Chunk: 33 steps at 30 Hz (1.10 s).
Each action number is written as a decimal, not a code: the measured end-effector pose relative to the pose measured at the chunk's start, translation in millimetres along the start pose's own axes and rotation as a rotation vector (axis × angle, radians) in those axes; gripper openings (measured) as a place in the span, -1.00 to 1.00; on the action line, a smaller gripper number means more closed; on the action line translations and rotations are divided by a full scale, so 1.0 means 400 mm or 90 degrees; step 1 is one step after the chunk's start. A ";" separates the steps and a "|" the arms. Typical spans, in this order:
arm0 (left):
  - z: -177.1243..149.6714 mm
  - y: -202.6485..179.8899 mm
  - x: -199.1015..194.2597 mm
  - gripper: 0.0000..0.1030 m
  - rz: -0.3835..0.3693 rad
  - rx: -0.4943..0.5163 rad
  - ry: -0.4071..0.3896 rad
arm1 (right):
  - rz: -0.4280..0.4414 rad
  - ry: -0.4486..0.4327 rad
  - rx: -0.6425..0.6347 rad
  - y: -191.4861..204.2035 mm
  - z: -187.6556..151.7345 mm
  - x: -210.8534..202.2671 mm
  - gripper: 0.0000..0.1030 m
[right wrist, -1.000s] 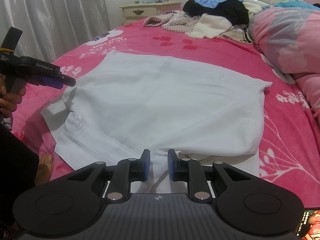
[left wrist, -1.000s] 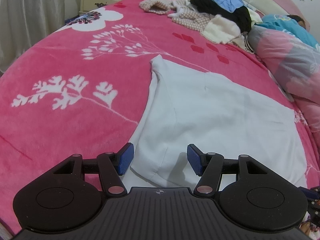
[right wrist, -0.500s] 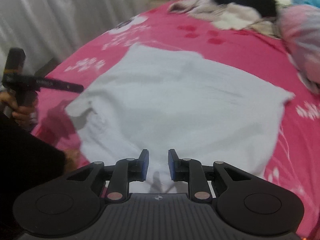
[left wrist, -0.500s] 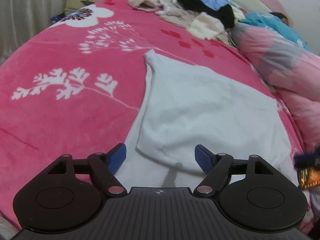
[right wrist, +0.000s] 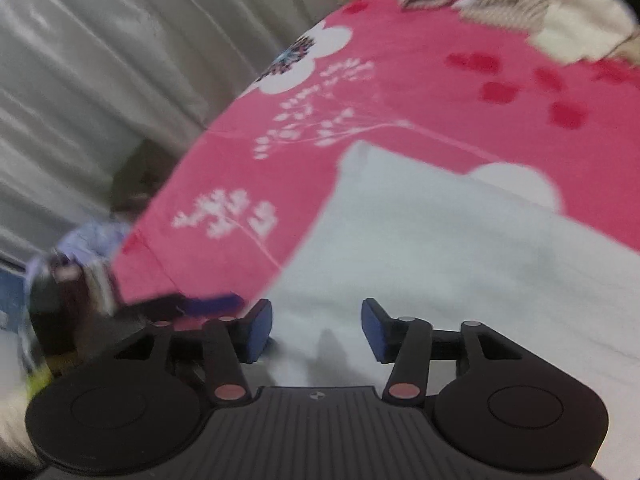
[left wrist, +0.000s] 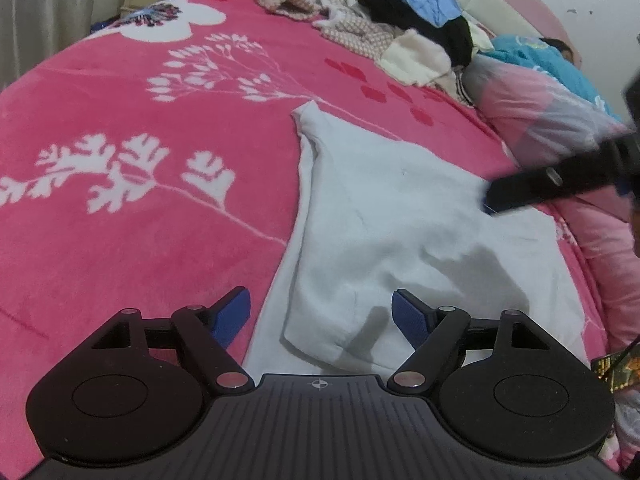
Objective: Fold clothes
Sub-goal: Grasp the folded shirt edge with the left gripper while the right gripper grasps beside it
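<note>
- Pink floral blanket [left wrist: 140,208] covers the bed in the left wrist view, with a heap of clothes [left wrist: 404,36] near the headboard and a pink quilt [left wrist: 560,152] along the right side.
- On the blanket lies the white garment [left wrist: 400,232], its near left corner folded over on itself. The left gripper [left wrist: 321,316] hangs just above that folded corner, its blue-padded jaws spread wide and holding nothing.
- From the right edge, the right gripper [left wrist: 496,200] reaches in over the garment's far side; it is blurred here.
- Right wrist view, blurred: a grey curtain [right wrist: 100,80] hangs behind the bed edge, and the same white garment [right wrist: 460,248] spreads beneath the right gripper [right wrist: 316,330], whose jaws stand apart and empty. The left gripper [right wrist: 212,304] shows low at the left, beside the garment's edge.
</note>
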<state>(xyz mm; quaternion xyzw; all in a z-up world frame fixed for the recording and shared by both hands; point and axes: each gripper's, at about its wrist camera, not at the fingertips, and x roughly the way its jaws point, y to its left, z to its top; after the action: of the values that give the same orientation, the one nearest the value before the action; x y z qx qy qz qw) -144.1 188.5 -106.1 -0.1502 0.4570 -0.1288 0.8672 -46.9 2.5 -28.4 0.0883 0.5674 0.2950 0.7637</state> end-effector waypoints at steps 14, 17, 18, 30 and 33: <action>-0.016 -0.005 0.029 -0.40 0.010 0.028 0.034 | -0.049 0.078 0.128 -0.043 0.105 0.195 0.16; -0.015 0.000 0.022 -0.78 -0.010 -0.001 0.030 | -0.063 0.085 0.132 -0.036 0.104 0.219 0.17; -0.015 -0.001 0.017 -0.90 -0.018 -0.008 0.026 | -0.069 0.087 0.134 -0.033 0.103 0.227 0.17; -0.036 -0.137 -0.030 -0.98 -0.117 0.085 -0.030 | -0.130 0.094 0.037 0.005 0.091 0.262 -0.32; -0.030 -0.154 -0.032 -0.98 -0.135 0.086 -0.030 | -0.121 0.078 0.039 -0.025 0.084 0.222 -0.85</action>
<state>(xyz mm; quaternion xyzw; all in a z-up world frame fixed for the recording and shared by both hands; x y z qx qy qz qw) -166.3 134.5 -79.6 -0.1422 0.4087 -0.2467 0.8671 3.7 49.9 -93.9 0.0389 0.6276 0.2087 0.7490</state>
